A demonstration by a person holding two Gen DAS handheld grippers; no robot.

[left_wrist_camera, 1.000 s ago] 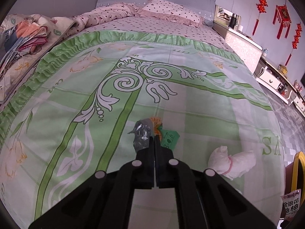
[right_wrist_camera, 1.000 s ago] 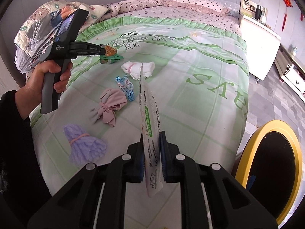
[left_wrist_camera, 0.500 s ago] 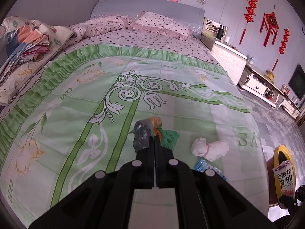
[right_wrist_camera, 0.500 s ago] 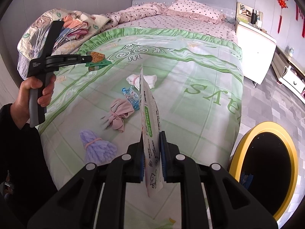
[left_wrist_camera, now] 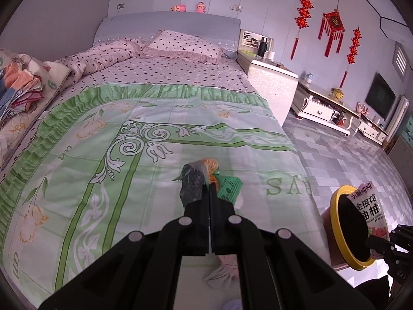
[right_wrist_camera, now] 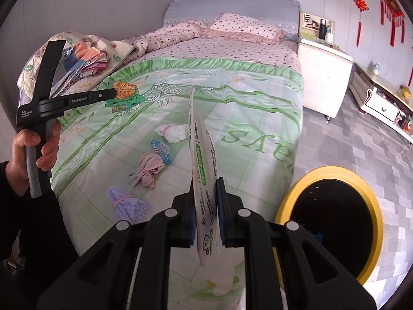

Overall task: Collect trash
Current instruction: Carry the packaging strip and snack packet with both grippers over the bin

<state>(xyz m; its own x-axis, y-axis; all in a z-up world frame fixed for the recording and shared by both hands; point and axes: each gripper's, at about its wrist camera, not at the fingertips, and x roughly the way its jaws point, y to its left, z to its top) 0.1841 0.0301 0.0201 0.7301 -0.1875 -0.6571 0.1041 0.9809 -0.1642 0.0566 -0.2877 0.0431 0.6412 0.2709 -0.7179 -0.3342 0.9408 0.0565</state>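
Yellow-rimmed bin is sitting on the floor beside the bed. I am carrying both loads toward it: right gripper clamping a white pouch nearest the bin, left gripper pinched shut on crumpled wrappers over the bed. Next, I judge, each needs positioning above the bin's mouth before releasing.

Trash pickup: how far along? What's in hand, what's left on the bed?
Nothing confirmed binned; the yellow-rimmed bin interior is too dark to read. In hand: left gripper is shut on a wrapper bundle; right gripper is shut on a white pouch. Left on the bed: a blue wrapper, beside three tied cloth bundles.
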